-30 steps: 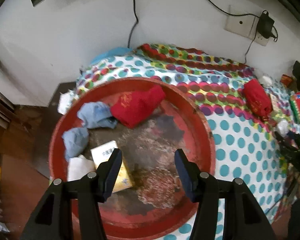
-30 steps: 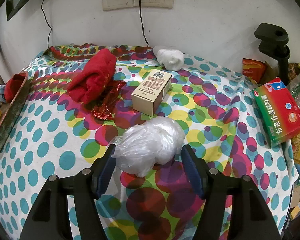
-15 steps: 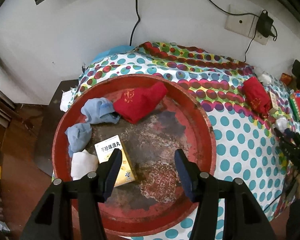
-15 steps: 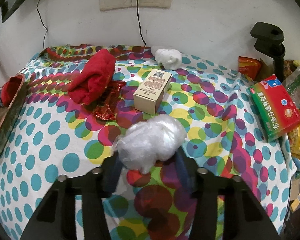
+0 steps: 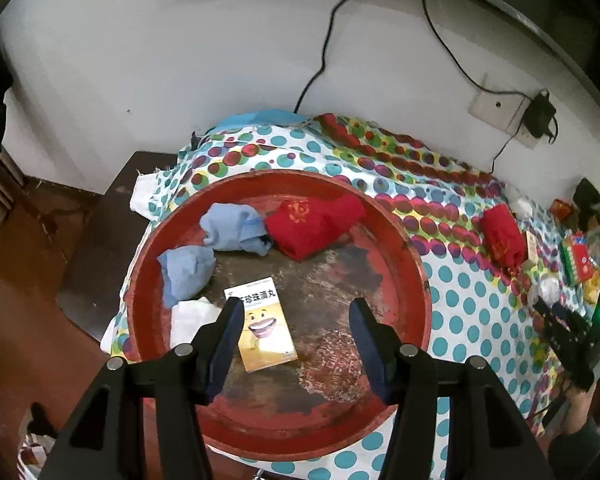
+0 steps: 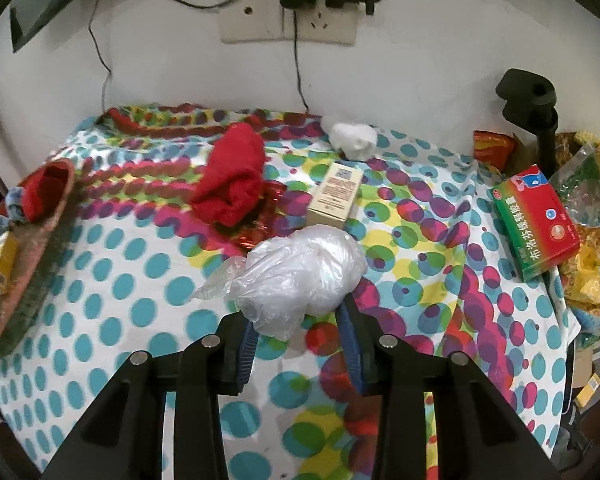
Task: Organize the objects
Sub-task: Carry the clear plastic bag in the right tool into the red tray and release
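Note:
A crumpled clear plastic bag sits between the pads of my right gripper. Its jaws are closing and squeeze the bag, which hangs just above the dotted tablecloth. My left gripper hovers open over the round red tray, with nothing between its fingers. In the tray lie a yellow box, a red cloth, two blue cloths and a white cloth.
On the cloth beyond the bag are a red cloth, a red foil wrapper, a beige box and a white wad. A green-and-red box, snack bags and a black clamp crowd the right edge. The wall with sockets stands behind.
My right gripper's jaws have come together on the plastic bag and raised it off the cloth. The left gripper has risen away from the tray, uncovering the whole yellow box.

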Demonstrator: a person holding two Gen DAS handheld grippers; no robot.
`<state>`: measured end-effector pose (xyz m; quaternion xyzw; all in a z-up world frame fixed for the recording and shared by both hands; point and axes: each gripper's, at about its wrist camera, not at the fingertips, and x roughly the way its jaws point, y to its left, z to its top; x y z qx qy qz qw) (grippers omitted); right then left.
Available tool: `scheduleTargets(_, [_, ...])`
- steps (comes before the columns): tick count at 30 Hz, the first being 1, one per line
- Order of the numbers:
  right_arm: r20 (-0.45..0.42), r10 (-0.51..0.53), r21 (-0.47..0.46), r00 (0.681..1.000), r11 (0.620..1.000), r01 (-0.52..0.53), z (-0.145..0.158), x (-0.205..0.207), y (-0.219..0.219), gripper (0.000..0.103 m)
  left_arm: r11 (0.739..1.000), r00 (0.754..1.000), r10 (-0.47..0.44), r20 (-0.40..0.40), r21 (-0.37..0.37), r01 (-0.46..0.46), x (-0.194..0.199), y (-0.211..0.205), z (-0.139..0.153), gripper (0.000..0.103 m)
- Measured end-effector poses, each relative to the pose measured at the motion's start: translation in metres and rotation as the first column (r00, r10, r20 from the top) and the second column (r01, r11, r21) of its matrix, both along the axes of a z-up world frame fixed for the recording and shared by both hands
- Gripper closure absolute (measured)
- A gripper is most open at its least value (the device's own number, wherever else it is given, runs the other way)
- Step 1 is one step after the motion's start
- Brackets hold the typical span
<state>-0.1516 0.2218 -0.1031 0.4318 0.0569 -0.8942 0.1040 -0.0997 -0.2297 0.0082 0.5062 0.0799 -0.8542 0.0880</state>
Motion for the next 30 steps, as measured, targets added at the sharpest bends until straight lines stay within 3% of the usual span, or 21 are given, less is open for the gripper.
scheduleTargets(15, [0.013, 0.215, -0.004, 0.977, 0.977, -0.215, 0.018, 0.011, -0.134, 0.068, 0.986, 0.987, 0.160, -0.030, 0.043, -0.158, 0.019, -0.071, 0.012, 0.047])
scheduleTargets(30, [0.060, 0.449, 0.002, 0.892, 0.893, -0.450, 0.028, 0.028, -0.267, 0.068, 0.960, 0.962, 0.271, -0.037, 0.084, -0.267, 0.037, -0.118, 0.015, 0.047])
